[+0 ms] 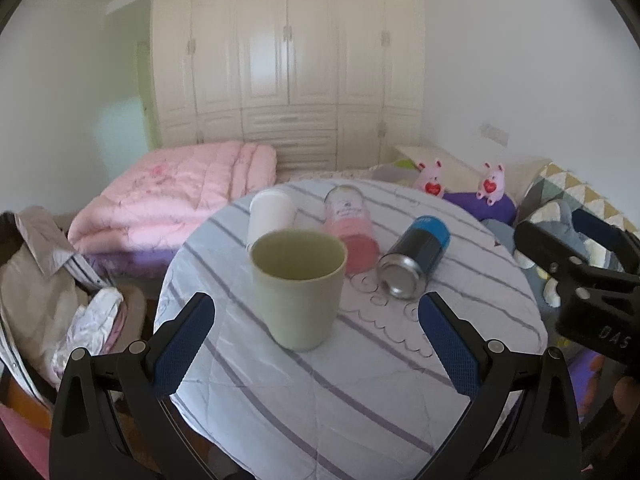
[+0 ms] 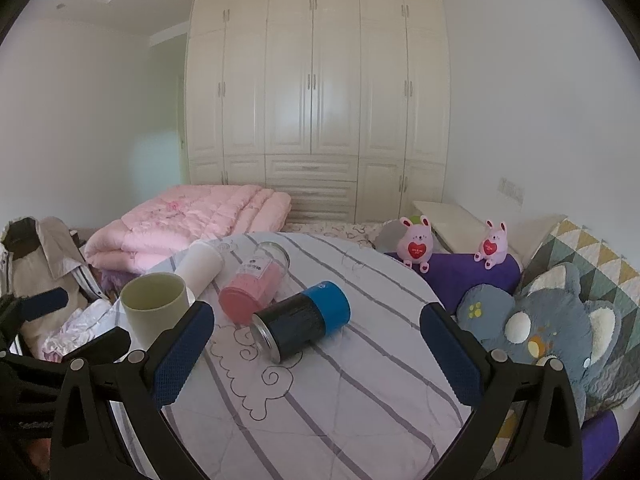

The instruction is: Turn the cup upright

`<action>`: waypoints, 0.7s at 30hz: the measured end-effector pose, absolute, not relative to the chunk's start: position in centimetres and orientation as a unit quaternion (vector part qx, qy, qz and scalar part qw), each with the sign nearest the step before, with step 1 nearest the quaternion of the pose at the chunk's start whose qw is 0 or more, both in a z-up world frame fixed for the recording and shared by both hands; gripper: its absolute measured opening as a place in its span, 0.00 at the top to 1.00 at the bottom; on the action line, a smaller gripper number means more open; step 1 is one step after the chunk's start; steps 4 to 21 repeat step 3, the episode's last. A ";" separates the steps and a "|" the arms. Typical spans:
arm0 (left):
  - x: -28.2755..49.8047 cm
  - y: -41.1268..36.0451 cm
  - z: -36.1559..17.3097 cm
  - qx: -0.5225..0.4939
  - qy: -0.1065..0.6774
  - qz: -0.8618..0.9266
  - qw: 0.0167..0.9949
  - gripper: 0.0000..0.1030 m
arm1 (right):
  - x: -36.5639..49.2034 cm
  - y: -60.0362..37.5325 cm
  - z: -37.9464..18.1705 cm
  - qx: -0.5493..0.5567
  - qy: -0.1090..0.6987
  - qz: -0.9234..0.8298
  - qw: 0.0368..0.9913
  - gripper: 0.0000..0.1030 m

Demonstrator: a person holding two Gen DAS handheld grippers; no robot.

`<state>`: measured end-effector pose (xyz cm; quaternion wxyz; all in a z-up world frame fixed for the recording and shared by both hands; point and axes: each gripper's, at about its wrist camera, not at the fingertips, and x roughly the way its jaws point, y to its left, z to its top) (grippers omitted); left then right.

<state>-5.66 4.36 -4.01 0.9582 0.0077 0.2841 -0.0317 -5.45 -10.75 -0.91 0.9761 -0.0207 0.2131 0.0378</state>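
Note:
A pale green cup (image 1: 298, 286) stands upright on the round striped table (image 1: 360, 380), mouth up; it also shows in the right wrist view (image 2: 154, 304). My left gripper (image 1: 316, 344) is open, its blue pads just short of the cup on either side, touching nothing. My right gripper (image 2: 316, 356) is open and empty over the table, just short of a black and blue can (image 2: 302, 320) lying on its side. A pink jar (image 2: 256, 286) and a white cup (image 2: 202, 266) also lie on their sides behind it.
The black and blue can (image 1: 416, 256), pink jar (image 1: 352, 228) and white cup (image 1: 270, 216) lie behind the green cup. A pink quilt (image 1: 176, 192) lies on the bed behind the table. Plush toys (image 2: 416, 244) and cushions (image 2: 552, 320) sit on the right, clothes (image 1: 48, 280) on the left.

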 end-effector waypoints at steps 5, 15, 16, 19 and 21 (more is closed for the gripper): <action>-4.3 4.4 -5.0 0.020 0.322 -0.024 0.946 0.00 | -5.0 -10.6 -1.3 -0.021 0.222 0.038 0.974 0.00; -4.3 4.4 -5.0 0.020 0.322 -0.024 0.946 0.00 | -5.0 -10.6 -1.3 -0.021 0.222 0.038 0.974 0.00; -4.3 4.4 -5.0 0.020 0.322 -0.024 0.946 0.00 | -5.0 -10.6 -1.3 -0.021 0.222 0.038 0.974 0.00; -4.3 4.4 -5.0 0.020 0.322 -0.024 0.946 0.00 | -5.0 -10.6 -1.3 -0.021 0.222 0.038 0.974 0.00; -4.3 4.4 -5.0 0.020 0.322 -0.024 0.946 0.00 | -5.0 -10.6 -1.3 -0.021 0.222 0.038 0.974 0.00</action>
